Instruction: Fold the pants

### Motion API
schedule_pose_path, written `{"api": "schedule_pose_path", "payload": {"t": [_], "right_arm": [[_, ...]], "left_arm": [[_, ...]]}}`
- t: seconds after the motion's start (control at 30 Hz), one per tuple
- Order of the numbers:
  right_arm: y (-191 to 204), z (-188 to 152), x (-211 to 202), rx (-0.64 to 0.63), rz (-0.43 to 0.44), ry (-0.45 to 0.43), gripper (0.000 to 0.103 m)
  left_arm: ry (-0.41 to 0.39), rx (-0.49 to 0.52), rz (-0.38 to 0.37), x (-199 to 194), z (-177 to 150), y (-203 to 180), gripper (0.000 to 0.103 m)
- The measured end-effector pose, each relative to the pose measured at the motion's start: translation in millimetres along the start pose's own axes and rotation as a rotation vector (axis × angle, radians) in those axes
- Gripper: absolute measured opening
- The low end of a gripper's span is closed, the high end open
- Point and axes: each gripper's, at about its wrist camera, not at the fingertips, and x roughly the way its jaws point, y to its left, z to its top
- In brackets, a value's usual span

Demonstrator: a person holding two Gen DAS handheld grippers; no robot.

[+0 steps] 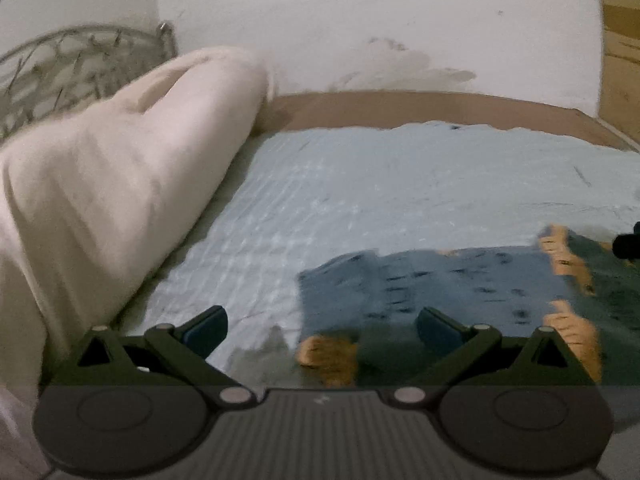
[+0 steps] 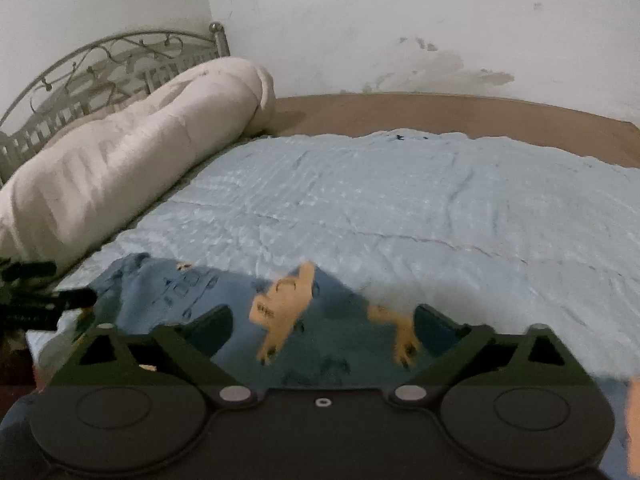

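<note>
Pants [image 1: 460,292]: blue-grey cloth with dark marks and orange patches, lying flat on the bed [image 1: 400,184], near its front edge. Shape reads as a compact block, not full-length legs, so at least one fold looks done; blur hides the layers, so I cannot say how many.

Left hand-held gripper [image 1: 322,326]: jaws spread wide, nothing between the pads. It hangs over the left edge of the pants; the right-hand finger sits above the cloth, the left-hand one above bare quilt. Touching or just above, cannot tell.

Right hand-held gripper [image 2: 322,326]: jaws also wide, nothing gripped. It hangs over the pants [image 2: 192,292] toward their right end, orange patches showing between the fingers. The left tool's black tip shows at the far left of this view, so the two stand near opposite ends of the pants.

Step, as judged: between folds, cloth let go, both tools free. Next move calls for a fresh grip on an edge at each end, pinching all layers together, then carrying it over evenly.

Beyond: rolled white duvet [image 2: 132,160] along the bed's left side, metal headboard [image 2: 100,64] behind it, wall at the far edge.
</note>
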Motion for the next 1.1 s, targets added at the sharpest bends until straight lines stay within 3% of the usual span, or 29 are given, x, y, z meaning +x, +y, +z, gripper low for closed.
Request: {"api": "schedule_pose_path", "payload": {"t": [0.07, 0.13, 0.27, 0.33, 0.47, 0.57, 0.6, 0.67, 0.8, 0.93, 1.1], "right_arm": [[0.7, 9.7, 22.7, -0.007, 0.005, 0.023, 0.082], [1.8, 17.2, 44.9, -0.025, 0.022, 0.047, 0.057], [7.7, 28.5, 82.7, -0.07, 0.052, 0.136, 0.031], [9.7, 29.0, 89.9, -0.112, 0.03, 0.149, 0.008], [5.8, 27.4, 95.1, -0.138, -0.032, 0.151, 0.005], [2.0, 22.3, 99.2, -0.144, -0.125, 0.129, 0.007], [0.7, 20.9, 98.4, -0.138, -0.152, 0.118, 0.013], [-2.8, 18.9, 86.9, -0.102, -0.123, 0.088, 0.018], [10.9, 4.6, 50.3, -0.107, -0.06, 0.027, 0.054], [28.7, -23.9, 15.6, -0.136, -0.061, -0.005, 0.08], [27.8, -58.0, -17.8, -0.212, -0.169, 0.004, 0.093]], "left_arm": [[0.013, -0.055, -0.023, 9.1, 0.3, 12.3, 0.091], [0.03, -0.094, -0.047, 17.4, 2.8, 21.7, 0.085], [0.049, -0.092, -0.045, 30.1, -0.5, 30.7, 0.075], [0.073, -0.075, -0.043, 36.8, -2.3, 28.0, 0.072], [0.104, -0.056, -0.018, 49.3, -10.3, 21.4, 0.074], [0.094, -0.057, 0.008, 45.3, -7.5, 18.5, 0.08], [0.086, -0.055, 0.02, 43.8, -5.5, 17.5, 0.082], [0.066, -0.04, 0.042, 33.8, -0.7, 13.1, 0.089], [-0.019, -0.02, 0.031, 7.6, 8.4, -6.2, 0.101], [-0.065, 0.036, -0.073, -11.7, 10.1, -44.5, 0.103], [-0.029, 0.18, -0.117, -7.5, -4.7, -103.6, 0.102]]}}
